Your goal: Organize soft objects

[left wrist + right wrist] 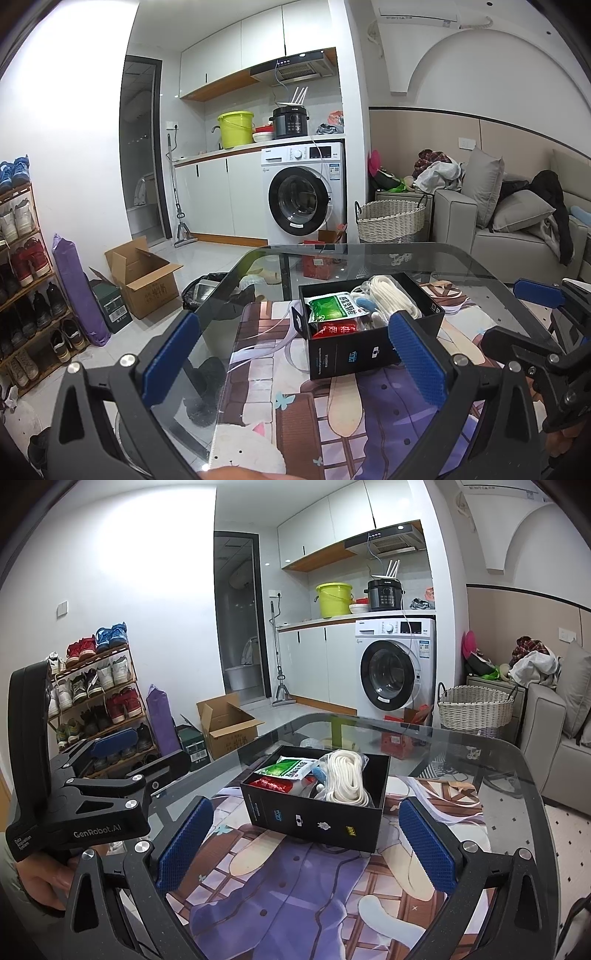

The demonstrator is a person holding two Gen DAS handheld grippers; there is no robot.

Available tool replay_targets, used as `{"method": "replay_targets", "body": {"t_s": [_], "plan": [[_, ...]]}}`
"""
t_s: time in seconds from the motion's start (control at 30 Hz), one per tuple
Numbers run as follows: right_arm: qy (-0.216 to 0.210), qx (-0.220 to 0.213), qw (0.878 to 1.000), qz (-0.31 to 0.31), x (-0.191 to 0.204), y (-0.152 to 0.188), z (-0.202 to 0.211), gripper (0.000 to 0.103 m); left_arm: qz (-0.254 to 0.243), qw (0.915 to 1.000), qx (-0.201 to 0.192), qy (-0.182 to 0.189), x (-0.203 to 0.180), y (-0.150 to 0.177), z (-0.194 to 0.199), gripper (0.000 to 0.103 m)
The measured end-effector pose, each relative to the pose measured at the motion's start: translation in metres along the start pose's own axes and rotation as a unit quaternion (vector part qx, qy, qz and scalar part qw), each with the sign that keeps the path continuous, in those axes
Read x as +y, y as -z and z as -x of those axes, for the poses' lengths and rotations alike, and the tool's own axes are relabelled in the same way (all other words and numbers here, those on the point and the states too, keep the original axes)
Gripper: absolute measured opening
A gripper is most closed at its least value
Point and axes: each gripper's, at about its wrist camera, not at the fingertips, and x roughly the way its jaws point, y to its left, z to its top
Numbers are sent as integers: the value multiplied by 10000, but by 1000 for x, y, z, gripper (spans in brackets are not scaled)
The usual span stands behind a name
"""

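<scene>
Black box (317,812) beyond both open jaws

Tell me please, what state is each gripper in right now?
Left gripper: open, holding nothing, jaws spread wide before the black box.
Right gripper: open, holding nothing.

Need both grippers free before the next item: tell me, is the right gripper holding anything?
No. The right gripper is open and empty, short of the box.
</scene>
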Motion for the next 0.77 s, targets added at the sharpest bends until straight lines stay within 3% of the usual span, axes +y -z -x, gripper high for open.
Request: {"method": "replay_targets", "body": {"t_s": [0.77], "plan": [[-9, 7, 10000, 59, 0, 5, 0, 102, 8, 10000, 14, -4, -1, 0, -1, 103]]}}
